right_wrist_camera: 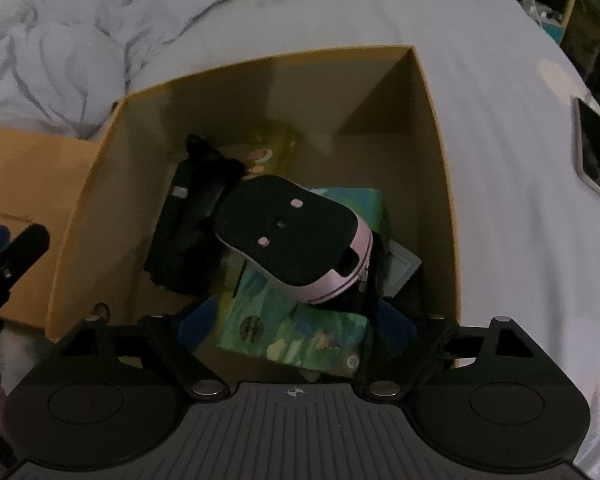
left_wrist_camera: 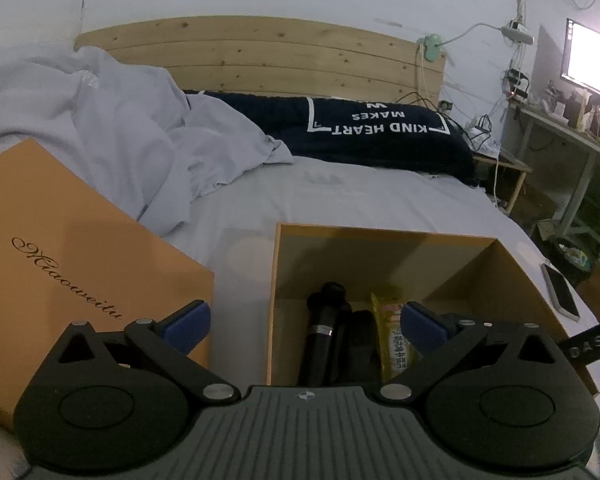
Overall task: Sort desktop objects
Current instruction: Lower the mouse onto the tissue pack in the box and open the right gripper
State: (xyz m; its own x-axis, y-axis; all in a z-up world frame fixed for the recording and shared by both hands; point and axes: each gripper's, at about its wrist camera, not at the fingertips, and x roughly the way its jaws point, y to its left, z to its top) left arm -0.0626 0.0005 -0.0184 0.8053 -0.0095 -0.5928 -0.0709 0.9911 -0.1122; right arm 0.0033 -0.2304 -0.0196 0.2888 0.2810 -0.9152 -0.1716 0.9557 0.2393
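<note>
An open tan cardboard box point(right_wrist_camera: 436, 128) sits on the bed; it also shows in the left wrist view point(left_wrist_camera: 274, 280). Inside lie a black cylindrical device point(right_wrist_camera: 188, 216), a yellow packet point(left_wrist_camera: 394, 336), a green printed pack point(right_wrist_camera: 292, 320) and a pink computer mouse point(right_wrist_camera: 296, 232) lying belly up on the pack. My right gripper point(right_wrist_camera: 296, 326) hangs over the box's near side with its blue pads wide apart around the green pack; I cannot tell if they touch it. My left gripper point(left_wrist_camera: 304, 322) is open and empty in front of the box.
The tan box lid point(left_wrist_camera: 60, 264) with script lettering lies left of the box. A phone point(right_wrist_camera: 594, 150) lies on the white sheet to the right. A crumpled grey blanket point(left_wrist_camera: 120, 132), a dark pillow point(left_wrist_camera: 380, 136) and a wooden headboard are behind. A desk with a lit screen stands far right.
</note>
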